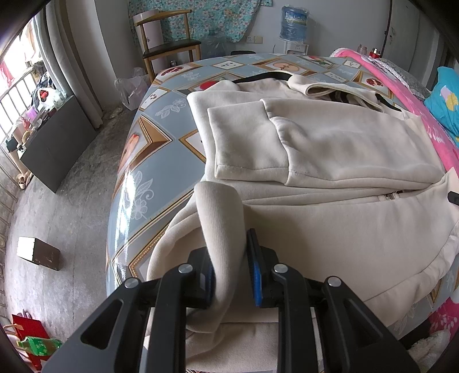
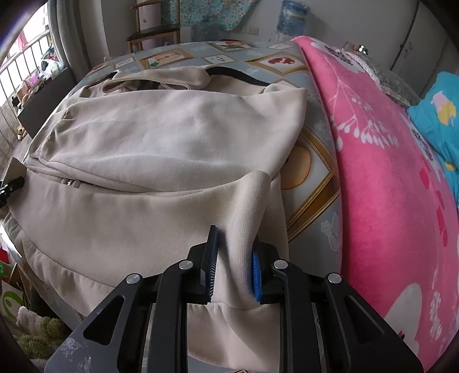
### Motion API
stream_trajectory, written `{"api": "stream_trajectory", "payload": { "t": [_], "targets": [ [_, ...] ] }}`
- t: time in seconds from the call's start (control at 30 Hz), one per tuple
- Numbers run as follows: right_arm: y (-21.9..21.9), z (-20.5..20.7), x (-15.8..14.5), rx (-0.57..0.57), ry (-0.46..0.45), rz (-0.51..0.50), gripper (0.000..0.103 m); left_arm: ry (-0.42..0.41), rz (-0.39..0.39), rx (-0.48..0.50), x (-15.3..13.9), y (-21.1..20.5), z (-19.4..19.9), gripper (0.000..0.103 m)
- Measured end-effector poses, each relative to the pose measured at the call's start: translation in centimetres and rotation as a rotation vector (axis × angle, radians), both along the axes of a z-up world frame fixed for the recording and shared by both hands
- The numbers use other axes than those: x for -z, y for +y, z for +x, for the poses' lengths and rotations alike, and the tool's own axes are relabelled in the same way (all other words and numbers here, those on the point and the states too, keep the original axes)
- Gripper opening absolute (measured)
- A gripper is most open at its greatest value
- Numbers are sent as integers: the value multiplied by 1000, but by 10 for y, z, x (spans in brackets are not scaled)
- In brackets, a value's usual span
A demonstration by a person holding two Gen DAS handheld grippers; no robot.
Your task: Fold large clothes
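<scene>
A large cream zip-up hoodie (image 1: 330,149) lies spread on a table with a patterned blue-grey cloth (image 1: 149,163). Both sleeves are folded across its body, hood at the far end. My left gripper (image 1: 229,258) is shut on the ribbed hem (image 1: 218,206) at the hoodie's near left corner, lifting it into a ridge. My right gripper (image 2: 233,258) is shut on the ribbed hem (image 2: 252,200) at the near right corner of the hoodie (image 2: 172,137), also raised. The hoodie's zipper pull (image 2: 68,182) lies near the middle.
A pink blanket (image 2: 387,172) and a blue pillow (image 2: 439,114) lie along the table's right side. A wooden chair (image 1: 169,43) and a water dispenser (image 1: 295,25) stand beyond the far end. A dark cabinet (image 1: 54,143) and a box (image 1: 38,252) are on the floor, left.
</scene>
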State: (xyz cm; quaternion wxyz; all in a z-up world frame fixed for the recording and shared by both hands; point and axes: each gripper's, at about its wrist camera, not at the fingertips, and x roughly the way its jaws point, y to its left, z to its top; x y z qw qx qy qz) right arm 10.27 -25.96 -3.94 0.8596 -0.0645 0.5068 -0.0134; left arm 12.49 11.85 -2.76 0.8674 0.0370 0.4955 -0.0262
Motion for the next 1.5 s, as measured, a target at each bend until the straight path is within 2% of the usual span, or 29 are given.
{"api": "stream_trajectory", "payload": {
  "t": [0.27,0.4,0.5,0.63,0.83,0.87,1.0,1.13,1.33,1.5],
  "targets": [
    [-4,3,3,23,-18,25,20,-20,15,13,2,0,-1,20],
    [-3,-3,-1,51,-47,20,8,-44,24,31,2,-1,-4,20],
    [-2,-12,-11,77,-96,36,6,-74,59,58,0,-4,-9,19],
    [1,-29,-25,90,-161,48,5,-126,95,84,-8,-8,-22,13],
    [1,-59,-44,107,-232,74,5,-219,75,132,-36,-7,-55,10],
    [0,-64,-47,110,-244,81,5,-231,65,129,-42,-5,-61,7],
    [-1,-85,-62,124,-308,103,5,-292,-38,99,-65,9,-84,6],
    [-4,-98,-80,137,-375,129,5,-353,-87,86,-85,17,-100,6],
    [-4,-90,-102,122,-442,117,5,-409,-108,103,-109,20,-89,6],
    [-6,-62,-116,101,-468,98,5,-429,-98,123,-126,21,-52,6]
  ]
}}
